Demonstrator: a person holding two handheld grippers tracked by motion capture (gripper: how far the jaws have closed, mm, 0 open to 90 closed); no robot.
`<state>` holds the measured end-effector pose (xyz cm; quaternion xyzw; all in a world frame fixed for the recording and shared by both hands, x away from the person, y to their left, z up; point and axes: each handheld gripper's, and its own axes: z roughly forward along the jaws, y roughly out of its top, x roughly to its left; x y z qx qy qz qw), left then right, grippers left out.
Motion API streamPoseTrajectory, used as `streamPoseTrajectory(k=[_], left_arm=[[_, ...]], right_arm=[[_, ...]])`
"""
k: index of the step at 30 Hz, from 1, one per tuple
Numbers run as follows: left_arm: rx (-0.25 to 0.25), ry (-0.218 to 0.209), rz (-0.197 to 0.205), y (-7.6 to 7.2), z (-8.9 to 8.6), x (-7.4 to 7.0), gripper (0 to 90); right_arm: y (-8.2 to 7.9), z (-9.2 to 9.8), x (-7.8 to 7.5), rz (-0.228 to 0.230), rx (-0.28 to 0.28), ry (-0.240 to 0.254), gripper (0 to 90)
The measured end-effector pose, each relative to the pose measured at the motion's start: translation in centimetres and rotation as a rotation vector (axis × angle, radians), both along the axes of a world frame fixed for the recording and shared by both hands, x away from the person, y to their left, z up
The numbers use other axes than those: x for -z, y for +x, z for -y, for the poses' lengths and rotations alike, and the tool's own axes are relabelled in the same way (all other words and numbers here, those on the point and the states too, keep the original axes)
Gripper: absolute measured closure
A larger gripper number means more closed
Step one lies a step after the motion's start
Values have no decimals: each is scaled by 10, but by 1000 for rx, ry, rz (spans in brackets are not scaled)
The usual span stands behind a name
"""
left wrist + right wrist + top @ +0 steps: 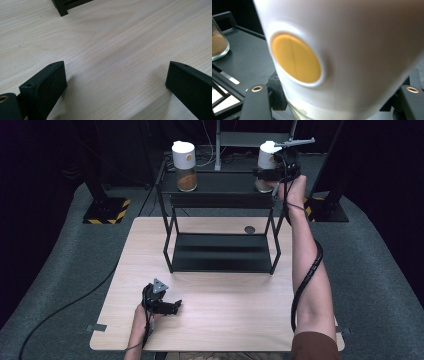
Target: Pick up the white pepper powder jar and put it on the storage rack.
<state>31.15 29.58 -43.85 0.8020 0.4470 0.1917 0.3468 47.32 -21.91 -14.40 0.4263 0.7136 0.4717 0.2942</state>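
While the left gripper (172, 306) sits low over the near-left part of the wooden table (225, 320), its jaws are spread wide with nothing but bare wood between them; the left gripper view makes that obvious, and it also catches a foot of the black rack (61, 8) at the top edge.

Moving right, the rack (220, 202) stands at the back half of the table. On the left of its top shelf there's a jar with a white cap (184, 166) and brown powder inside, well apart from both grippers.

Over at the right end of that shelf, the right gripper (270, 172) is up against a second white-capped jar (266, 157). From above I can't tell how tight the jaws are. The right gripper view helps (a bit blurry, though): the jar (352, 50) sits right between the jaws, its round yellow button (295, 58) facing the camera, one jaw on each side of the glass below. Whether they actually press it, I can't tell.
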Motion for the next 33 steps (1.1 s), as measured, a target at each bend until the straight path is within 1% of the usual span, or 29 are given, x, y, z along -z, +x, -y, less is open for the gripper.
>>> streamPoseTrajectory(k=[4,10,17,28,33], left_arm=[[0,0,0,0,0,0,27],[0,-1,-1,0,0,0,28],[0,-1,-1,0,0,0,28],[0,-2,-2,0,0,0,28],[0,-1,-1,0,0,0,28]], right_arm=[[1,0,-2,-8,0,-1,305],[0,0,-1,-4,0,-5,305],[2,0,-5,-18,-6,-16,304],[2,0,-6,-20,-6,-19,303],[2,-1,-7,-21,-4,-31,293]])
